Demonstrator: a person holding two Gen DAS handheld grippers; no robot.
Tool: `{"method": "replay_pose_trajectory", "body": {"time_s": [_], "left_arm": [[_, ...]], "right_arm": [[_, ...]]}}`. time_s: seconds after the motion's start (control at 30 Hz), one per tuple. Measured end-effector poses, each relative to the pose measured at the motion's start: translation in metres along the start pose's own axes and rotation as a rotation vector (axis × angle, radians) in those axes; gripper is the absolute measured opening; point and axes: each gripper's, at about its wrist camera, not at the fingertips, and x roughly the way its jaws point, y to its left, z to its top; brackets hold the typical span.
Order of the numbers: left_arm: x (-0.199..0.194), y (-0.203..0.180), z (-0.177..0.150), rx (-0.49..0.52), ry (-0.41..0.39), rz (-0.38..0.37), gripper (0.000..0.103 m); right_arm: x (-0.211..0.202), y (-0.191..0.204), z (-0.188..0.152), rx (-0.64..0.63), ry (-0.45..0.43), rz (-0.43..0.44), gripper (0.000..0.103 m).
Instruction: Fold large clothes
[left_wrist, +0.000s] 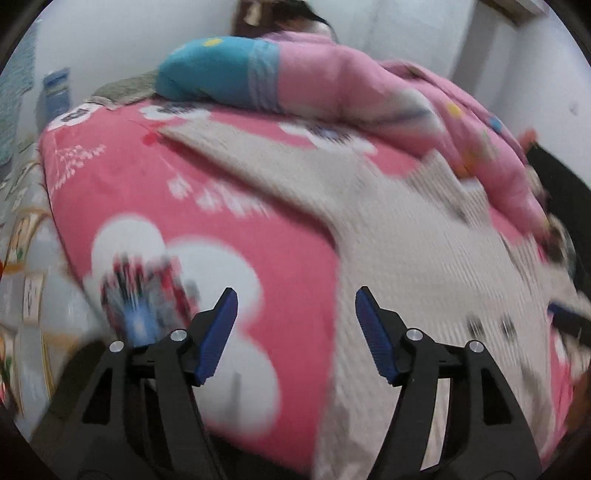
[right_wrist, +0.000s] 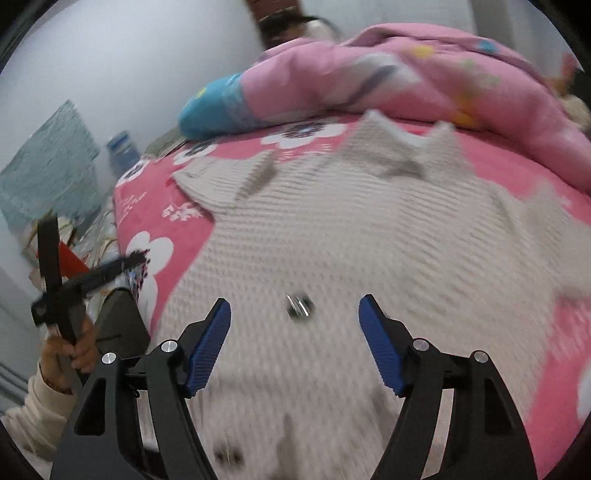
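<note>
Both grippers open over a cream sweater on the bed, nothing held.

Left wrist view: left gripper (left_wrist: 296, 295) jaws apart, empty; pink sheet (left_wrist: 288, 258) shows between them, sweater (left_wrist: 424, 258) under and beyond the right jaw, quilt (left_wrist: 332, 74) far ahead; all blurred.
Right wrist view: right gripper (right_wrist: 294, 304) jaws apart, empty; sweater (right_wrist: 332, 229) lies flat below and ahead, small dark tag (right_wrist: 298, 305) between the tips. Left hand (right_wrist: 75, 350) w/ the other gripper sits well off the left jaw, beside the bed edge.
</note>
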Motion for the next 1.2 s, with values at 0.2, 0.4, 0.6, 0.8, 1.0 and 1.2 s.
{"method": "replay_pose_trajectory", "body": {"time_s": [0.2,0.4,0.6,0.8,1.0,1.2], "left_arm": [[0.088,0.070,0.103,-0.203,0.009,0.057,0.065],[0.190,0.139,0.166,-0.432,0.089,0.099,0.060],[0.221,0.145,0.181,-0.386,0.077,0.197,0.012],[0.137,0.022,0.193,0.066,-0.157,0.278,0.008],[0.060,-0.126,0.141,0.445,-0.135,0.047,0.009],[0.092,-0.174,0.038,0.392,0.152,-0.196,0.055]], "right_arm": [[0.083,0.013,0.050,0.000,0.055,-0.003,0.070],[0.140,0.008,0.061,0.034,0.135,0.003,0.070],[0.160,-0.004,0.058,0.061,0.142,-0.003,0.070],[0.135,-0.013,0.058,0.083,0.081,0.008,0.070],[0.065,-0.032,0.048,0.161,-0.058,0.043,0.070],[0.019,-0.062,0.006,0.231,-0.052,0.039,0.070]]}}
